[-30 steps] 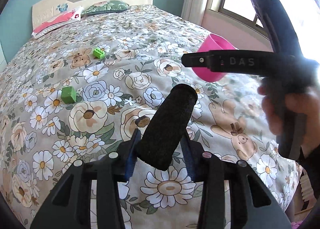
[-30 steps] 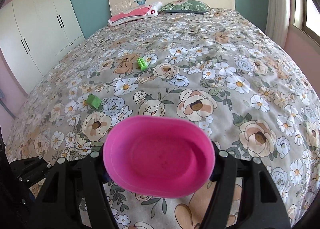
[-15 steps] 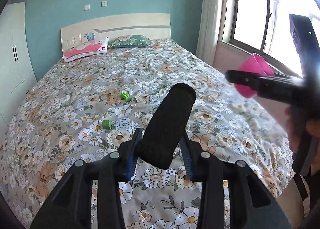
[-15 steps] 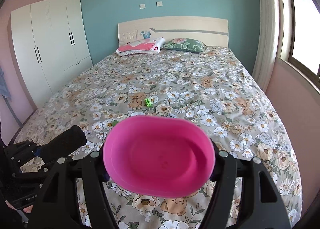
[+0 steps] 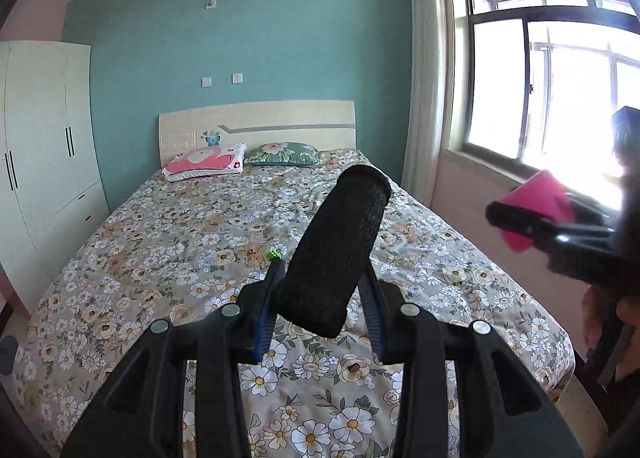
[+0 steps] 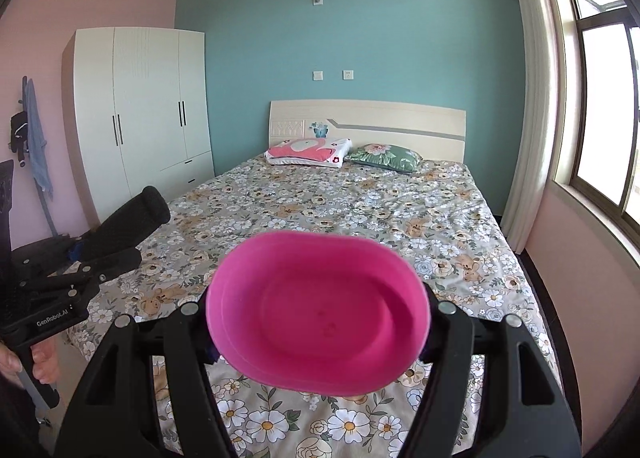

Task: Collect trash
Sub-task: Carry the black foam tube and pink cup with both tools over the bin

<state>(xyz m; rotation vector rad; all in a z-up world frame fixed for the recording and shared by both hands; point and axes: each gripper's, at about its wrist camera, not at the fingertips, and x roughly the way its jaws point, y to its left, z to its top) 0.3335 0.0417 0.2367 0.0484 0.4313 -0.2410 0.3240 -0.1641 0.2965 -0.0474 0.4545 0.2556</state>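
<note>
My left gripper is shut on a black foam roll that sticks up and forward from between its blue pads. The right gripper is shut on a pink plastic cup, squeezed into an oval, with its mouth facing the camera. Both are held high above the foot of the flowered bed. In the left wrist view the pink cup shows at the right edge. In the right wrist view the black roll shows at the left. A small green brick lies mid-bed.
Two pillows lie by the headboard. A white wardrobe stands left of the bed. A window with a curtain is on the right. A hand grips the left tool's handle.
Both grippers have risen and drawn back from the bed, so the whole room now shows. The roll and the cup stay gripped as before.
</note>
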